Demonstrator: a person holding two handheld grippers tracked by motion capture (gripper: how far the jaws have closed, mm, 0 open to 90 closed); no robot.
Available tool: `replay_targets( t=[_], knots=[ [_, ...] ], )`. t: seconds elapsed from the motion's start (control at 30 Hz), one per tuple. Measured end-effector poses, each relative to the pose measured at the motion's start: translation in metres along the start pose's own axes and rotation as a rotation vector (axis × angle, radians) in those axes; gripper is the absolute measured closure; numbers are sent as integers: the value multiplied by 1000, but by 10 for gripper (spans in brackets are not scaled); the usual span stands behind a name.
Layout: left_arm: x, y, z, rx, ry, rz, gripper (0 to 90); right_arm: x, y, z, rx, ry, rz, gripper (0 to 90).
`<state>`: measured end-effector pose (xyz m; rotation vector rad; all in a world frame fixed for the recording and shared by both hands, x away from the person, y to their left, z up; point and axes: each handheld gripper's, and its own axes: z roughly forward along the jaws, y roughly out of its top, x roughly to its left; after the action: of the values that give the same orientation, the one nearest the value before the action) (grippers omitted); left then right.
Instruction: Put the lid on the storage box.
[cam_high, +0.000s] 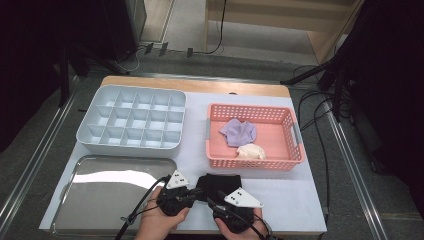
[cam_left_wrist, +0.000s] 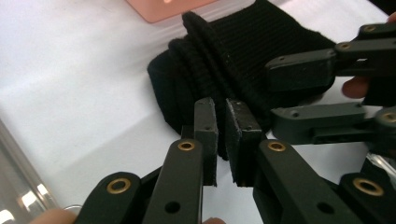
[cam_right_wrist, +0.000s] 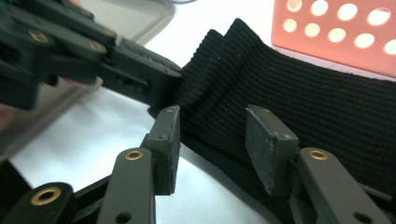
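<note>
Grippers work a black knit cloth (cam_high: 220, 184) at the table's near edge: left gripper (cam_left_wrist: 223, 140) clamped on its bunched edge, right gripper (cam_right_wrist: 212, 147) jaws apart around it, likely folding; beyond, pink basket (cam_high: 295, 150).

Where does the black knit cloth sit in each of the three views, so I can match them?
High view: black cloth at bottom centre on the white table, just ahead of both grippers.
Left gripper view: it runs from upper centre down to the left gripper, which pinches its edge.
Right gripper view: it spreads across centre and right, behind the right gripper.
Shared landmark: the pink basket beyond the cloth.
</note>
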<state>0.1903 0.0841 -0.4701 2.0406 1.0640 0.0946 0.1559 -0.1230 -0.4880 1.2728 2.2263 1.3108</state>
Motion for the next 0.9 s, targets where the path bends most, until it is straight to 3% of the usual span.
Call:
replay_targets(
  t=[0.13, 0.2, 0.27, 0.37, 0.5, 0.57, 0.7, 0.8, 0.9],
  knots=[
    [6, 0, 2, -2, -1, -14, 856, 6, -2, 4, 12, -78, -59, 765],
    [7, 1, 2, 2, -2, -15, 860, 3, 0, 4, 20, -82, -42, 866],
    [7, 1, 1, 4, -2, -12, 861, -2, 2, 2, 16, -59, -4, 884],
    [8, 1, 2, 0, -10, -25, 862, -1, 4, -2, -12, -52, -16, 887],
    [9, 1, 2, -4, -17, -43, 861, 12, 8, -7, -68, -14, -62, 886],
    [8, 1, 1, -4, -10, -37, 854, 17, 7, -2, -47, -24, -72, 886],
    [9, 3, -6, -26, 16, -45, 797, 14, 2, 9, -1, -28, -40, 877],
    [11, 5, -12, -79, 25, -73, 726, 12, 2, 9, -2, 1, -42, 799],
    [6, 6, -12, -124, 38, -61, 588, 11, 3, 1, -32, 20, -24, 675]
  ],
)
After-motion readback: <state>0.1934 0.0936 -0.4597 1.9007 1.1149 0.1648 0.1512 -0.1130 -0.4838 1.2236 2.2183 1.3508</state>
